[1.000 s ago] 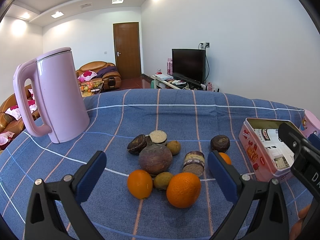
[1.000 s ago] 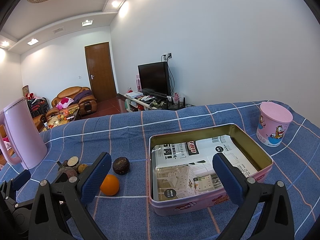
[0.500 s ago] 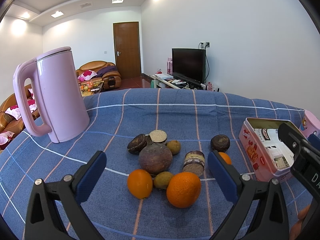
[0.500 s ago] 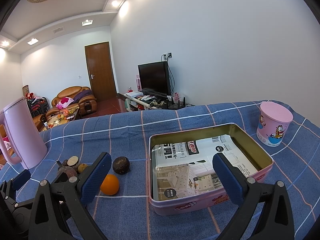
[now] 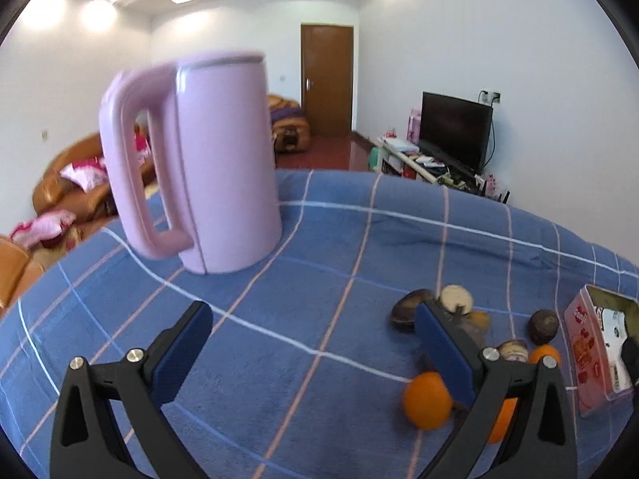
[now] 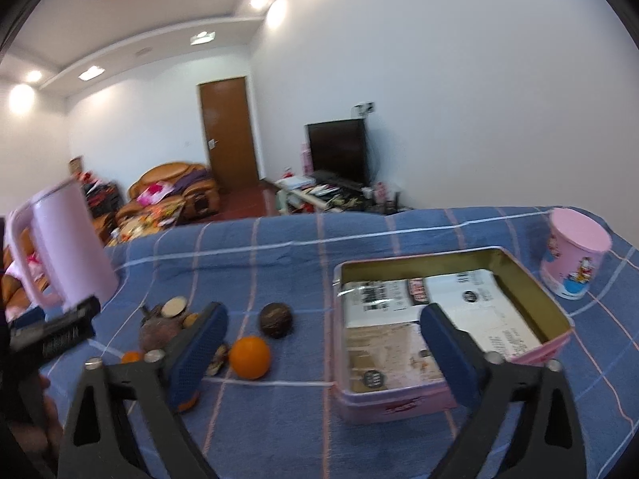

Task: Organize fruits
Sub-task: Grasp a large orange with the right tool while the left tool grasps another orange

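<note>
1. Fingers (image 5: 187, 347) of my left gripper (image 5: 315, 343) stand wide apart, grasping nothing, above the blue checked bench (image 5: 303, 319).
2. Right gripper (image 6: 323, 351) is likewise spread and empty, its fingers (image 6: 449, 359) over the pink tin (image 6: 399, 403).
3. Fruits lie clustered on the cloth: one orange (image 6: 250, 357) and a dark round fruit (image 6: 275, 320) just left of the tin.
4. I see a pink kettle (image 5: 207, 159) far left and a pink cup (image 6: 575, 261) far right.
</note>
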`<state>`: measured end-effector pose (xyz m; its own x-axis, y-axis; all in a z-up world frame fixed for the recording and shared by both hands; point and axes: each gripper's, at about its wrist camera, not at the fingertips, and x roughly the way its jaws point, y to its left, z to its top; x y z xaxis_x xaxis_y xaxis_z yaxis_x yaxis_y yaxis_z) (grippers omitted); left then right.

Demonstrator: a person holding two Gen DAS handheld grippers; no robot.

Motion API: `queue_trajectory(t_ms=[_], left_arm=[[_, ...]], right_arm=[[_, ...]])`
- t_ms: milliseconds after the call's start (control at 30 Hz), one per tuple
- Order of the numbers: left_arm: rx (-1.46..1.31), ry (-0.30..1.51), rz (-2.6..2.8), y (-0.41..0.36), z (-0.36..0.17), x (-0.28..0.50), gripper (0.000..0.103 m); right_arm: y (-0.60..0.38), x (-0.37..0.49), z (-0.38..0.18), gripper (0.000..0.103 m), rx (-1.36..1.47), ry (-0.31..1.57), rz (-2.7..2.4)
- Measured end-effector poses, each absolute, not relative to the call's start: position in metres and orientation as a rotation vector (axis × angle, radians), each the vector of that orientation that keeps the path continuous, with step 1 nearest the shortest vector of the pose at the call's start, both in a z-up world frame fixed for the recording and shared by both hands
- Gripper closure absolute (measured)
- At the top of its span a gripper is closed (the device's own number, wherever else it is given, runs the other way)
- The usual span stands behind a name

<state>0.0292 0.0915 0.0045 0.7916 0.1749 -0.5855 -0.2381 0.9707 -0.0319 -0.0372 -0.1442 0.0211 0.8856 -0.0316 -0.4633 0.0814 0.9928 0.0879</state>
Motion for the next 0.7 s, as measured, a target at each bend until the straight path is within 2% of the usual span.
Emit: queue_trajectory(t_ms=[33, 100, 400, 700], left_arm=[[-0.109, 0.635, 0.216, 0.094, 0.003, 0.031, 0.001], [-0.089, 0.655, 0.215, 0.094, 0.000, 0.032, 0.003], [0.022, 0.703, 0.158, 0.095, -0.001, 0.037, 0.003], [-0.033, 0.792, -0.011, 0.090, -0.006, 0.042, 0.003]], right_arm=[[-0.141, -0.035, 0.019, 0.028, 0.106, 0.502, -0.031], [-0.133, -0.029, 0.012, 0.036, 0.128, 0.560, 0.078], [-0.077, -0.009, -0.010, 0.036, 0.114, 0.727, 0.314], [-0.048, 0.019, -0.032, 0.037, 0.057, 0.888, 0.315]])
